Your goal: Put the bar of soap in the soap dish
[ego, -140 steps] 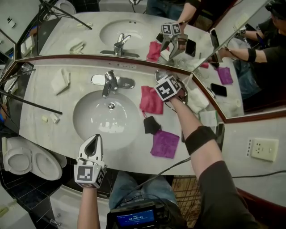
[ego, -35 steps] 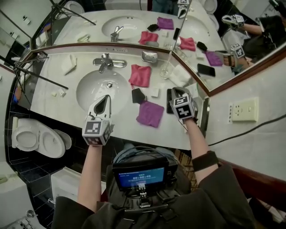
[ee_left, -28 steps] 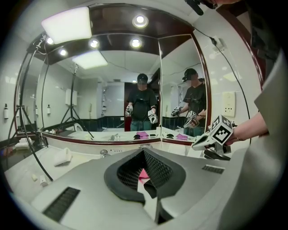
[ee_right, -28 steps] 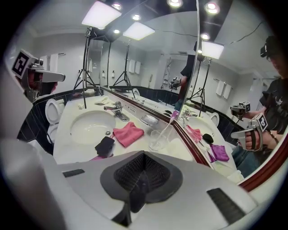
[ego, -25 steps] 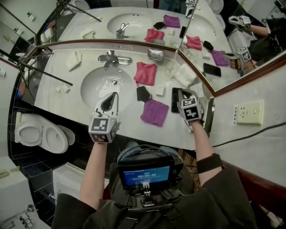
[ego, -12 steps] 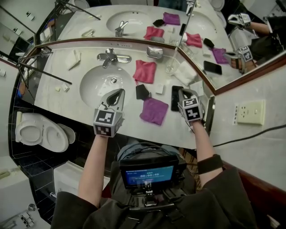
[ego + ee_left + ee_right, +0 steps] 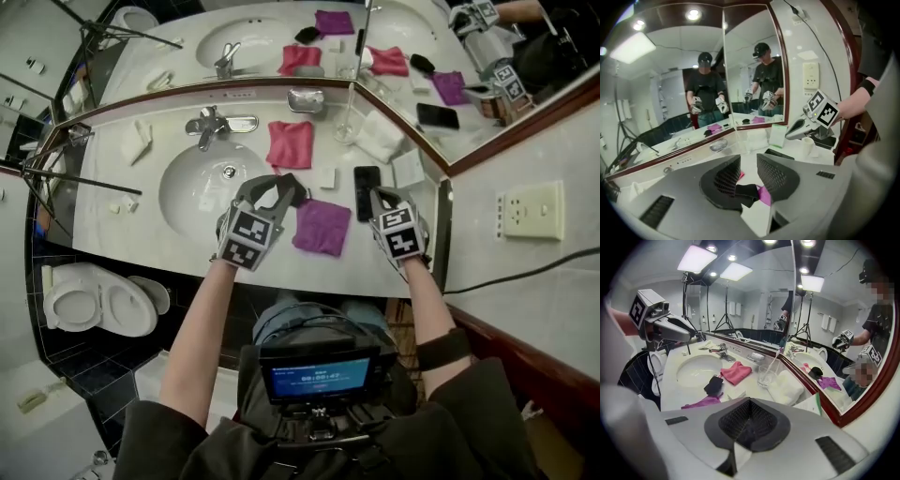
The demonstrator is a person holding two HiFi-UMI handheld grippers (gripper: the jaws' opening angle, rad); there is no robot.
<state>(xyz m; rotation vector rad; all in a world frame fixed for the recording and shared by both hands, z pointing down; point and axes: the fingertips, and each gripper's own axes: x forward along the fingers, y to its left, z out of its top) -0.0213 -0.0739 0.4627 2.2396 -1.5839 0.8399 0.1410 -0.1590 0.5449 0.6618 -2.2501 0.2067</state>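
We look down on a white marble bathroom worktop [image 7: 150, 220] set into a corner, with mirrors [image 7: 262, 37] along its back edge and its right edge. An oval basin [image 7: 192, 192] is sunk into the left half, and a chrome faucet [image 7: 208, 123] stands behind it at the back edge.

The bar of soap [image 7: 326, 177] lies bare on the worktop to the right of the basin. It sits roughly midway between the back and front edges, with a pink cloth [image 7: 290, 143] on its left and a dark phone [image 7: 367, 180] on its right. It touches neither gripper. The metal soap dish [image 7: 307, 100] stands apart from it, tight against the back edge under the mirror frame, and we see nothing in it.

Toward the back right corner stand a clear glass [image 7: 345, 129] and a folded white towel [image 7: 382, 136]. A purple cloth [image 7: 322, 227] lies near the front edge.

The left gripper [image 7: 748, 166] reaches over the worktop just right of the basin. Its fingers have just been opening and now stand apart. A small black cloth [image 7: 746, 193] lies between them on the worktop, and the fingers do not press on it.

The right gripper [image 7: 749, 401] hangs over the right end near the front edge, just beside the phone. Its fingers are clenched together on nothing.
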